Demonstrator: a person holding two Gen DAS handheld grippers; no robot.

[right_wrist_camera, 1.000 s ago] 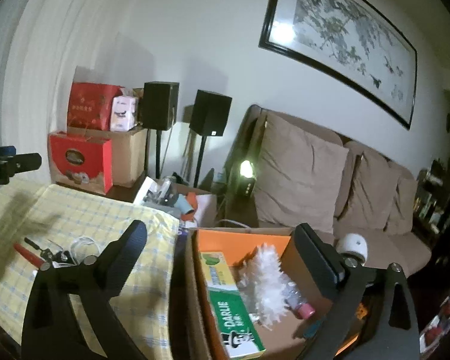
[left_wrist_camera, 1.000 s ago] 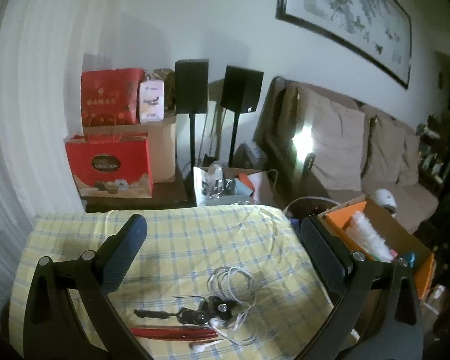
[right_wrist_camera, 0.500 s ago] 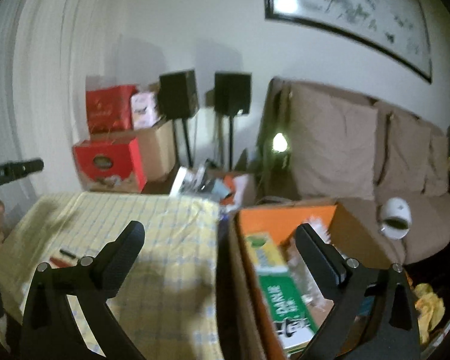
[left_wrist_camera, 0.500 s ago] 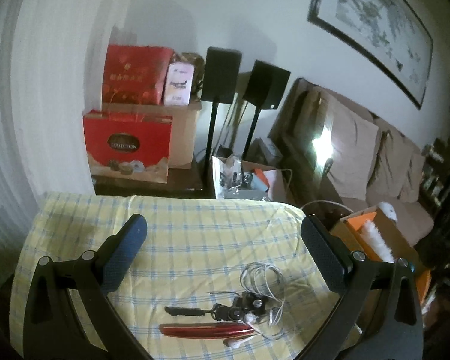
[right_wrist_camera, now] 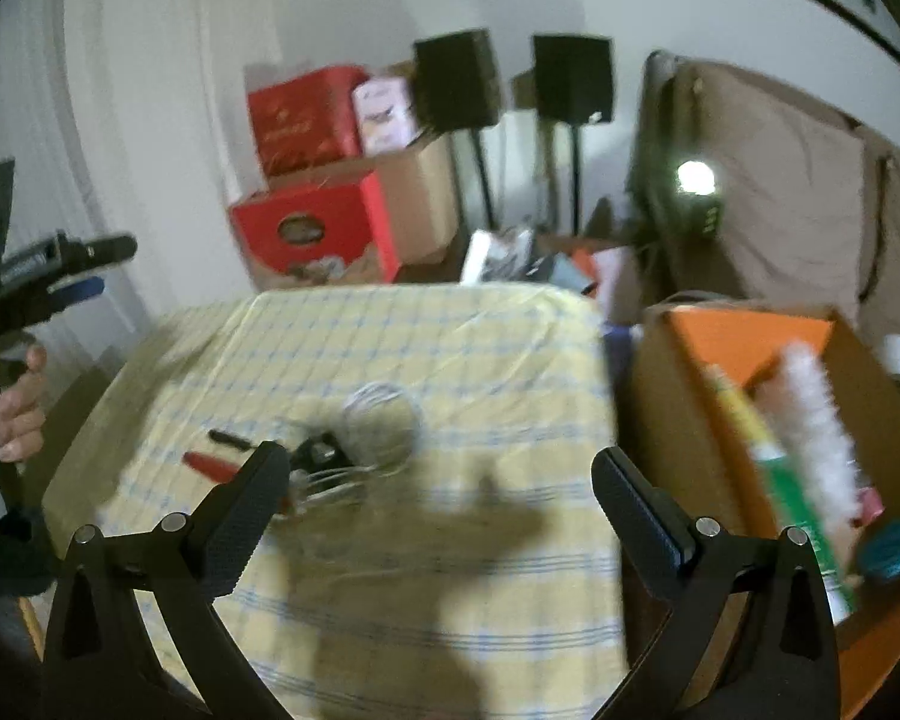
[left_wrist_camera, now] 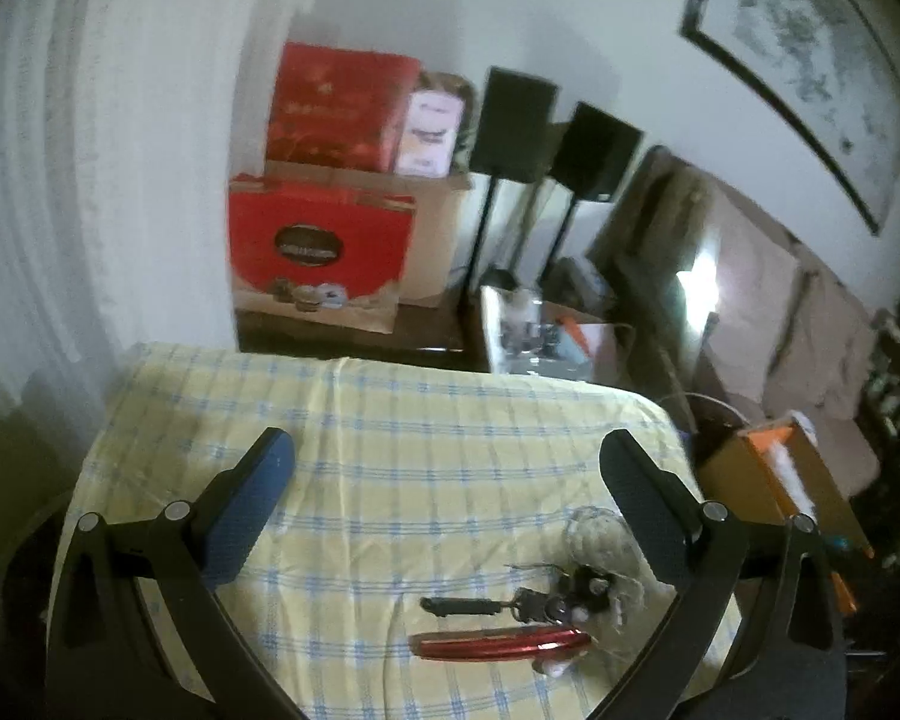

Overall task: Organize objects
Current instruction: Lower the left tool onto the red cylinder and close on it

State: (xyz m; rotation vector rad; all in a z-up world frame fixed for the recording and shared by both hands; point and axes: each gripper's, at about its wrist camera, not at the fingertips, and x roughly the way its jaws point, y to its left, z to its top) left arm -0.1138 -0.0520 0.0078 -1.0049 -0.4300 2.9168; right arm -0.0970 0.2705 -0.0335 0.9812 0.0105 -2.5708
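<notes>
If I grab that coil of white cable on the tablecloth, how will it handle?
Likely floppy: the white cable lies in loose thin loops, so it should sag and trail. It probably snags too, since strands run into the small black items beside it. Looks light.

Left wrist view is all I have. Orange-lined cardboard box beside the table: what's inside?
Observer: The orange-lined cardboard box holds a green-and-yellow carton next to a white fluffy duster.
Operator: Right gripper?
Observer: The right gripper is open and empty above the yellow checked tablecloth.
Operator: Left gripper visible from there?
Observer: Yes, the left gripper is at the frame's left edge, with a hand around its handle.
</notes>
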